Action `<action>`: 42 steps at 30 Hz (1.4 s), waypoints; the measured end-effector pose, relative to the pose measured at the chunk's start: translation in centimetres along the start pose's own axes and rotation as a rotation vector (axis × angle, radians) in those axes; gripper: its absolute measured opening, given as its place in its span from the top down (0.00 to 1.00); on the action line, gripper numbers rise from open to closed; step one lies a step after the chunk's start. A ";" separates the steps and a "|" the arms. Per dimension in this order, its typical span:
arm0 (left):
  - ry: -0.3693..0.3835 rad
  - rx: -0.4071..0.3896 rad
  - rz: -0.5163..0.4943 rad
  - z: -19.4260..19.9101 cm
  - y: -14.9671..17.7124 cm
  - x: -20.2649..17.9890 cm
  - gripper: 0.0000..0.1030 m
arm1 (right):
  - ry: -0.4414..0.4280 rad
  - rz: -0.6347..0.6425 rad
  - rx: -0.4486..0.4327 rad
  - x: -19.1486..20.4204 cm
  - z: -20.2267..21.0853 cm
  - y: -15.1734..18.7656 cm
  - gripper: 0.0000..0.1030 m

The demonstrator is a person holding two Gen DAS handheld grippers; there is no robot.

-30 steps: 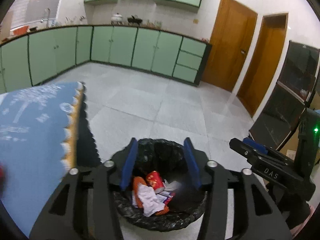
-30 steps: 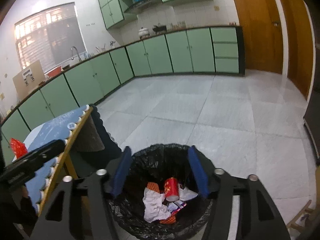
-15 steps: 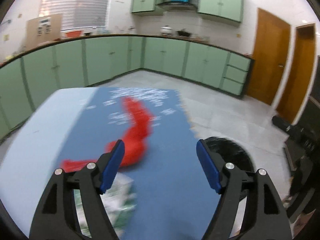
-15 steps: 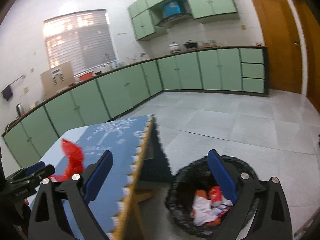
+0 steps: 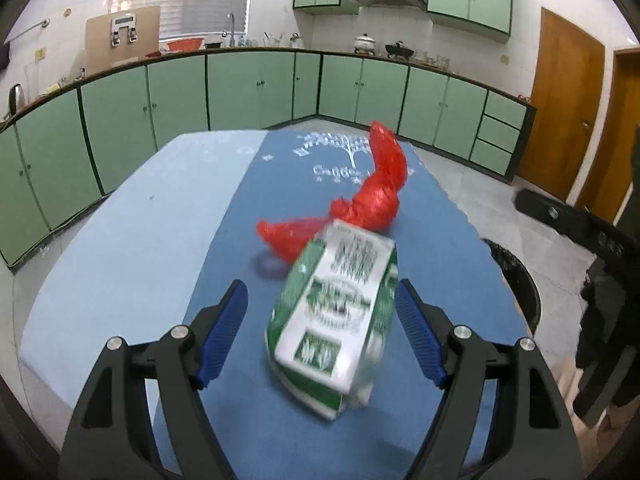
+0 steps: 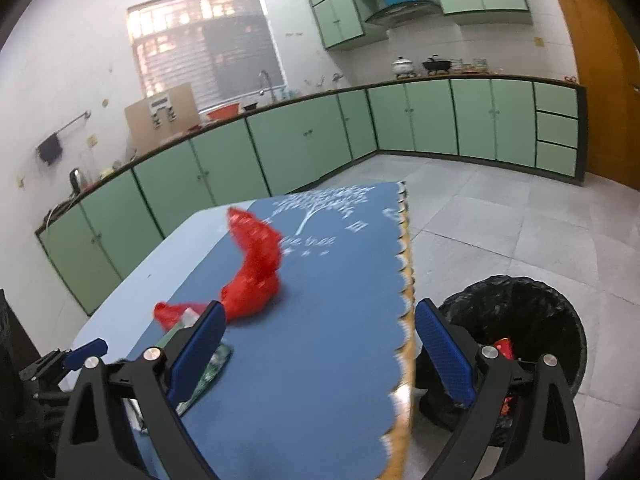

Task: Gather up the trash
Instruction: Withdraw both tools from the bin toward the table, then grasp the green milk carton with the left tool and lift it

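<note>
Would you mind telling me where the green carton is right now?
In the left wrist view the carton lies on the blue table between the open left gripper fingers, just before the red bag.

A: Trash on the table?
B: Green-and-white carton (image 5: 336, 320) lying on its side, near end of the blue cloth. Crumpled red plastic bag (image 5: 372, 196) just beyond it, touching.
A: Bin?
B: Black-lined trash bin (image 6: 520, 320) on the floor, right of the table, wrappers inside.
</note>
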State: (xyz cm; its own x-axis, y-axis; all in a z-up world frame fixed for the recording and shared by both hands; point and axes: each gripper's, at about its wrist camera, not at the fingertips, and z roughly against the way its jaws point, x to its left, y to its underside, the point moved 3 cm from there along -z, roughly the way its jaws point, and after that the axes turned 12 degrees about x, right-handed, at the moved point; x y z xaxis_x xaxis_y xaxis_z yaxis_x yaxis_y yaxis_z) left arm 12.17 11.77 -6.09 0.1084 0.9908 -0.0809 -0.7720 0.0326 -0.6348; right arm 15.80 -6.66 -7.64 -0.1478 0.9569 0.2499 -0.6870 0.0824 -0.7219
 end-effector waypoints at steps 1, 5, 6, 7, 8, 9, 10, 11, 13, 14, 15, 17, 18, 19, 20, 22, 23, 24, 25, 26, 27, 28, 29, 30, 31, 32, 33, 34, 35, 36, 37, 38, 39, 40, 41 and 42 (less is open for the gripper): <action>0.005 0.008 0.002 0.0 0.6 0.1 0.28 | -0.002 0.008 0.001 0.3 0.2 0.1 0.09; 0.010 0.034 0.026 -0.5 1.6 1.0 0.28 | -0.010 0.040 -0.016 1.7 1.0 0.0 0.09; 0.013 0.035 0.033 -0.7 1.9 1.3 0.28 | -0.008 0.048 -0.021 1.7 1.2 0.1 0.09; 0.018 0.041 0.043 -1.0 2.0 1.6 0.28 | -0.003 0.058 -0.026 1.9 1.4 0.1 0.09; 0.024 0.051 0.054 -1.4 2.0 1.8 0.28 | 0.001 0.065 -0.027 2.1 1.5 0.1 0.09; 0.028 0.057 0.062 -1.7 2.1 1.8 0.28 | 0.000 0.067 -0.027 2.2 1.5 0.0 0.09; 0.038 0.069 0.076 -2.3 2.2 2.0 0.29 | -0.002 0.065 -0.028 2.2 1.6 0.1 0.09; 0.043 0.076 0.083 -2.6 2.2 2.1 0.30 | -0.003 0.063 -0.028 2.3 1.6 0.1 0.09; 0.057 0.083 0.102 -3.3 2.0 2.4 0.33 | -0.002 0.063 -0.027 2.2 1.5 0.2 0.09; 0.064 0.084 0.107 -3.5 2.1 2.4 0.38 | -0.001 0.065 -0.026 2.2 1.5 0.2 0.09; 0.068 0.086 0.110 -3.7 2.2 2.4 0.43 | 0.002 0.066 -0.021 2.2 1.5 0.3 0.09; 0.087 0.092 0.119 -4.4 2.1 2.5 0.52 | 0.004 0.067 -0.011 2.1 1.1 0.5 0.09; 0.092 0.091 0.121 -4.5 2.1 2.4 0.54 | 0.003 0.066 -0.006 2.0 1.0 0.6 0.09; 0.086 0.083 0.119 -4.5 2.0 2.3 0.55 | 0.003 0.065 -0.001 1.9 0.8 0.7 0.10; 0.087 0.075 0.114 -4.5 2.0 2.1 0.59 | 0.002 0.064 0.004 1.9 0.5 0.9 0.10; 0.082 0.062 0.114 -4.2 2.1 2.2 0.64 | -0.002 0.060 0.017 1.9 0.2 1.3 0.10; 0.080 0.051 0.119 -4.0 2.1 2.3 0.67 | -0.004 0.058 0.023 1.9 0.0 1.5 0.10; 0.081 0.039 0.121 -3.7 2.1 2.4 0.70 | -0.008 0.056 0.030 2.0 -0.2 1.7 0.10; 0.078 0.031 0.120 -3.6 2.0 2.5 0.71 | -0.011 0.054 0.035 2.2 -0.5 1.9 0.10; 0.075 0.019 0.116 -3.3 2.0 2.5 0.73 | -0.017 0.054 0.043 2.4 -0.7 2.1 0.10; 0.074 0.006 0.113 -3.0 2.0 2.4 0.76 | -0.022 0.057 0.051 2.6 -0.9 2.3 0.11; 0.075 -0.004 0.112 -2.7 1.9 2.3 0.76 | -0.025 0.062 0.057 2.8 -1.1 2.5 0.11; 0.082 -0.012 0.110 -2.3 1.9 2.2 0.77 | -0.028 0.070 0.063 3.1 -1.3 2.7 0.11; 0.093 -0.013 0.105 -2.0 1.9 2.0 0.77 | -0.030 0.079 0.069 3.4 -1.4 2.9 0.11; 0.099 -0.012 0.098 -1.8 1.9 1.8 0.78 | -0.031 0.084 0.072 3.6 -1.4 3.0 0.11; 0.105 -0.012 0.084 -1.6 2.0 1.4 0.78 | -0.030 0.089 0.073 3.8 -1.3 3.1 0.11; 0.110 -0.016 0.068 -1.4 2.1 1.0 0.78 | -0.028 0.091 0.073 3.8 -1.3 3.2 0.11; 0.113 -0.020 0.053 -1.3 2.1 0.6 0.78 | -0.027 0.090 0.072 3.8 -1.2 3.1 0.11; 0.122 -0.016 0.039 -1.3 2.1 0.2 0.78 | -0.024 0.087 0.069 3.7 -1.0 3.1 0.11; 0.131 -0.005 0.027 -1.5 2.1 -0.2 0.78 | -0.022 0.084 0.066 3.6 -0.9 3.0 0.11; 0.136 0.003 0.022 -1.8 2.2 -0.4 0.77 | -0.018 0.078 0.062 3.4 -0.8 2.9 0.11; 0.142 0.019 0.017 -2.1 2.4 -0.7 0.75 | -0.014 0.073 0.058 3.1 -0.6 2.9 0.11; 0.145 0.033 0.013 -2.5 2.6 -0.9 0.73 | -0.010 0.067 0.055 2.9 -0.5 2.8 0.11; 0.145 0.036 0.011 -2.7 2.7 -1.1 0.73 | -0.008 0.063 0.053 2.7 -0.5 2.8 0.11; 0.144 0.030 0.009 -2.8 2.7 -1.3 0.74 | -0.005 0.057 0.051 2.5 -0.3 2.7 0.11; 0.143 0.028 0.008 -2.9 2.6 -1.3 0.75 | -0.004 0.053 0.049 2.3 -0.3 2.7 0.11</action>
State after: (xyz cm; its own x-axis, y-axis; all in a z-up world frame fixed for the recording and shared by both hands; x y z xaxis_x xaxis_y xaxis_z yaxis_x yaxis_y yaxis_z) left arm 11.81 10.22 -9.85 0.1891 0.9622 -0.1960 -0.7902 0.0306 -0.6121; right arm 13.81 -4.16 -9.21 -0.1880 0.9584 0.2147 -0.7122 0.0176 -0.7017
